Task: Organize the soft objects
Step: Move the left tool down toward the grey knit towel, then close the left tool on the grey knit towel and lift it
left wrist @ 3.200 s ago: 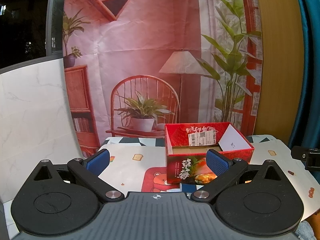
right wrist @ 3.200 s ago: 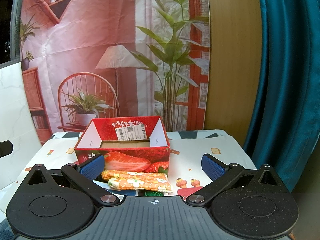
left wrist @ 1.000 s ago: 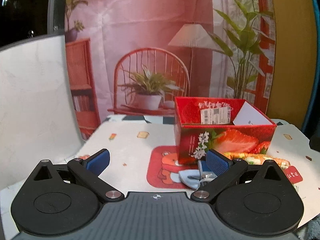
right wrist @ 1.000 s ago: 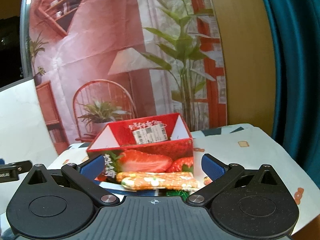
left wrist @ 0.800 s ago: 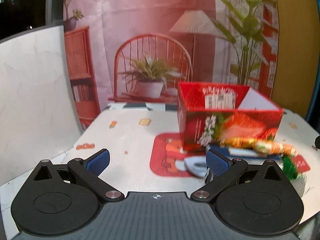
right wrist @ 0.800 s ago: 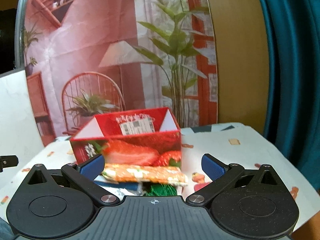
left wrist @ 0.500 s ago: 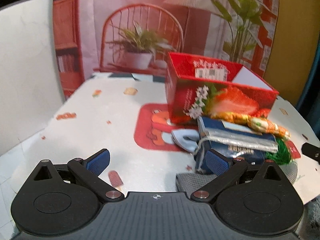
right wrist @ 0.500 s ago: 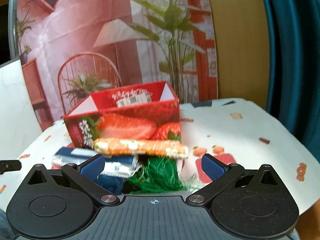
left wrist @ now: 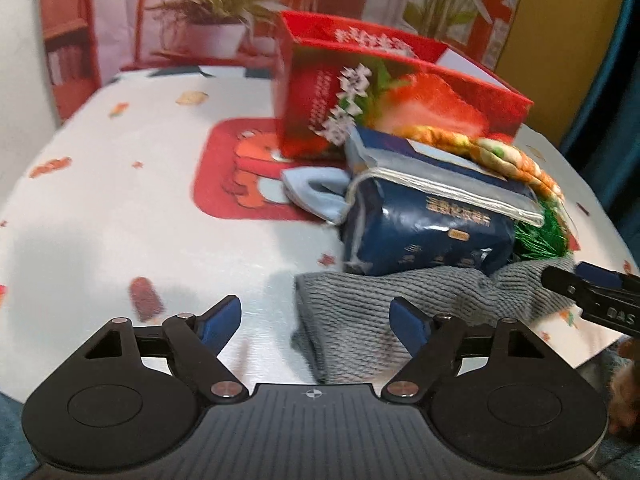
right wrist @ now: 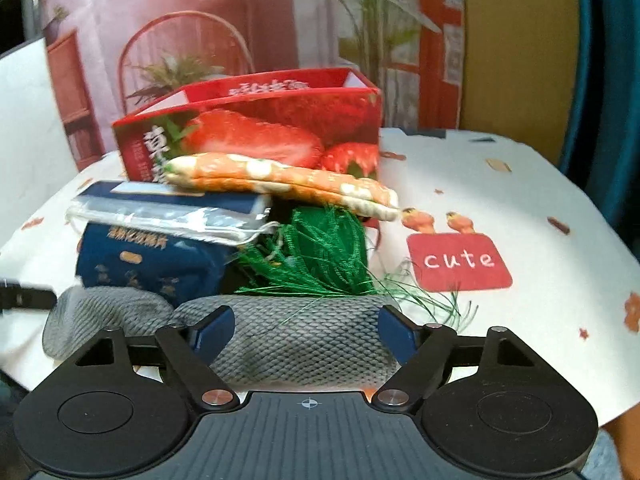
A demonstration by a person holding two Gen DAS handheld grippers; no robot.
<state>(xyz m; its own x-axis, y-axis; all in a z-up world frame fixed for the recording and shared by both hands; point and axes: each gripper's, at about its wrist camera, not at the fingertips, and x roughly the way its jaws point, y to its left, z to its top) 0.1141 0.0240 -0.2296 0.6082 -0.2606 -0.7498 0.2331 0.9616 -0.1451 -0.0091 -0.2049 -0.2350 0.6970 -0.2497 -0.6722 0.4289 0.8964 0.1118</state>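
A grey knitted cloth (left wrist: pixel 352 320) lies at the table's near edge, in front of a pile of soft things. The pile holds a dark blue tissue pack (left wrist: pixel 424 220), an orange floral pouch (left wrist: pixel 508 156), a green tassel bundle (right wrist: pixel 320 256) and a pale blue piece (left wrist: pixel 316 192). Behind them stands the red strawberry box (left wrist: pixel 380 96), open at the top. My left gripper (left wrist: pixel 314 322) hangs over the cloth's left end, jaws closing, its left pad over bare table. My right gripper (right wrist: pixel 304 330) straddles the cloth's (right wrist: pixel 296 336) right part, jaws closing, pads not pressing.
The table wears a white printed cover (left wrist: pixel 120 200) with a red bear patch and a red "cute" label (right wrist: pixel 460 260). A white marble-look panel (right wrist: pixel 24 120) stands at the left, a teal curtain (right wrist: pixel 608 80) at the right, and a printed room backdrop behind.
Both grippers sank and tipped down toward the pile. The grey cloth has come into view between the jaws of each. Both pairs of jaws are narrower than before.
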